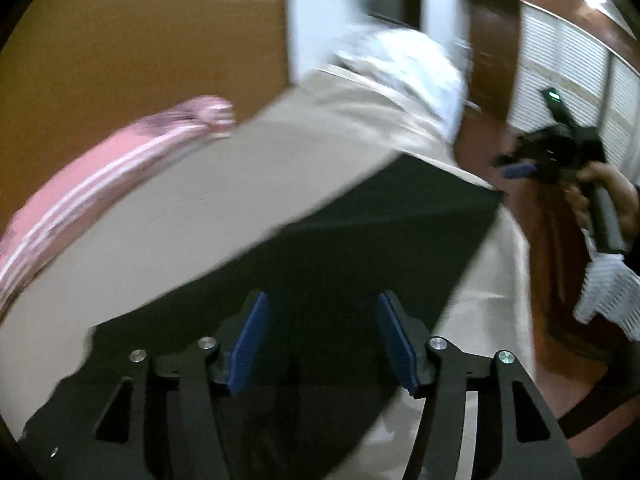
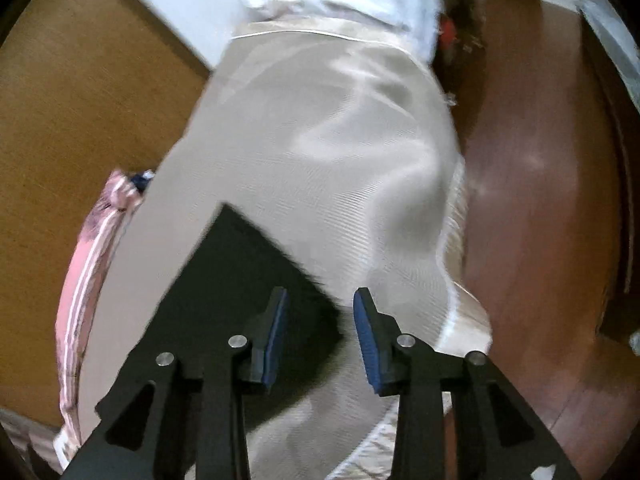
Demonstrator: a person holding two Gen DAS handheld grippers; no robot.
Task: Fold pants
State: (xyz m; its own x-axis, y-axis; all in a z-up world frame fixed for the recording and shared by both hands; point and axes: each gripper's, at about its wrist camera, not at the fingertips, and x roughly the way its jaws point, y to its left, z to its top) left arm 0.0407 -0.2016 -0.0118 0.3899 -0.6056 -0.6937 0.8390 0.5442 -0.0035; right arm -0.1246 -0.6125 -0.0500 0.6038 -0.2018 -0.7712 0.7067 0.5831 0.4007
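Black pants point(image 1: 340, 240) lie flat on a beige bed cover point(image 1: 180, 220). In the left wrist view my left gripper point(image 1: 324, 344) hovers over the dark cloth, open, with nothing between its blue pads. A hand holds my right gripper point(image 1: 540, 160) off the bed's right side. In the right wrist view that right gripper point(image 2: 322, 340) is open just above a pointed corner of the pants point(image 2: 240, 272), its pads apart and not pinching cloth. Both views are blurred.
A pink striped cloth point(image 1: 100, 184) lies along the bed's left edge, also in the right wrist view point(image 2: 84, 264). A white heap of fabric point(image 1: 412, 68) sits at the far end. Reddish wooden floor point(image 2: 540, 200) runs to the right, an orange-brown panel point(image 1: 140, 40) to the left.
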